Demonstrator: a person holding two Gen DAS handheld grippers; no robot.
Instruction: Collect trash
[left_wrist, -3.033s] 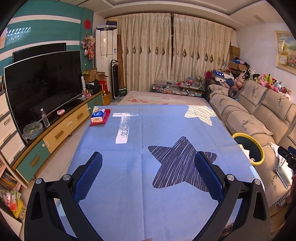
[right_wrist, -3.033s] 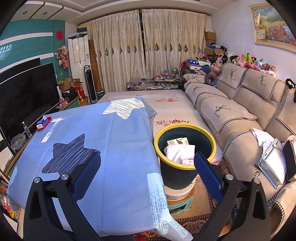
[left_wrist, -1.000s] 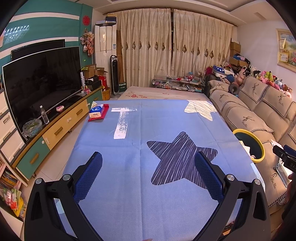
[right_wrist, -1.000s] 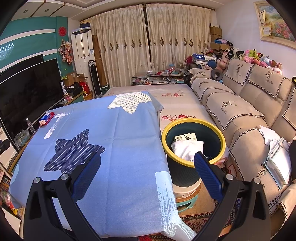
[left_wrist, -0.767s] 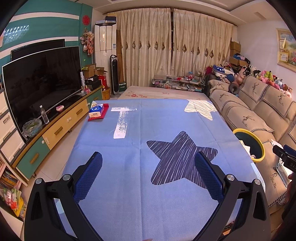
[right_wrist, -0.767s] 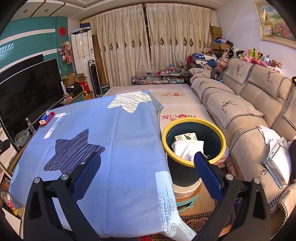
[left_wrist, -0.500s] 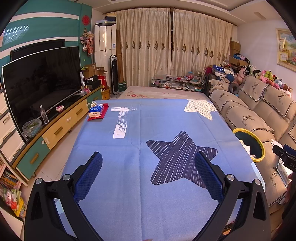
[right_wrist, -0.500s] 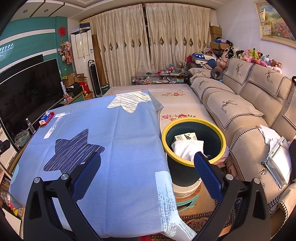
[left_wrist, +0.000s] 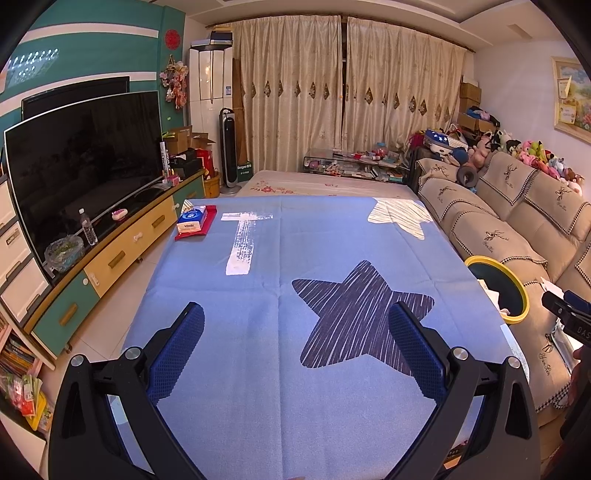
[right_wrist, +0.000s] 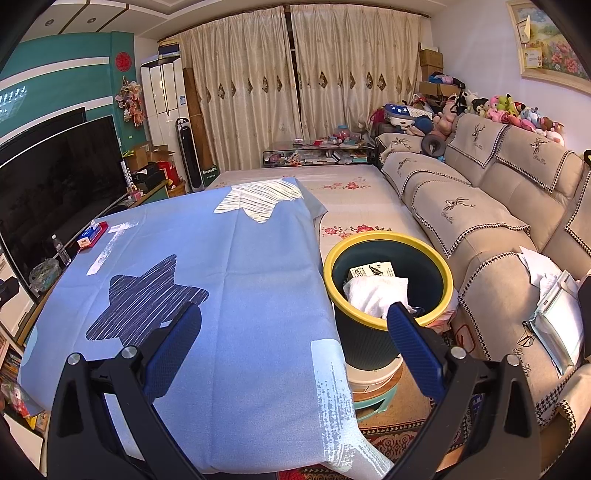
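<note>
A dark green trash bin with a yellow rim (right_wrist: 388, 295) stands on a stool beside the table, holding white crumpled paper (right_wrist: 373, 291) and a small carton (right_wrist: 371, 272). The bin also shows at the right in the left wrist view (left_wrist: 498, 288). My right gripper (right_wrist: 293, 325) is open and empty, above the table's right edge next to the bin. My left gripper (left_wrist: 295, 325) is open and empty above the blue star-patterned tablecloth (left_wrist: 295, 258). A blue tissue pack on a red mat (left_wrist: 192, 219) lies at the table's far left corner.
A beige sofa (right_wrist: 480, 221) runs along the right, with papers and a bag (right_wrist: 554, 295) on its seat. A TV on a low cabinet (left_wrist: 81, 177) lines the left. A floral-covered surface (right_wrist: 351, 199) lies beyond the table.
Over three seconds both views shifted slightly, as if raised a little. In the last second almost nothing moved. Both grippers stay open and empty.
</note>
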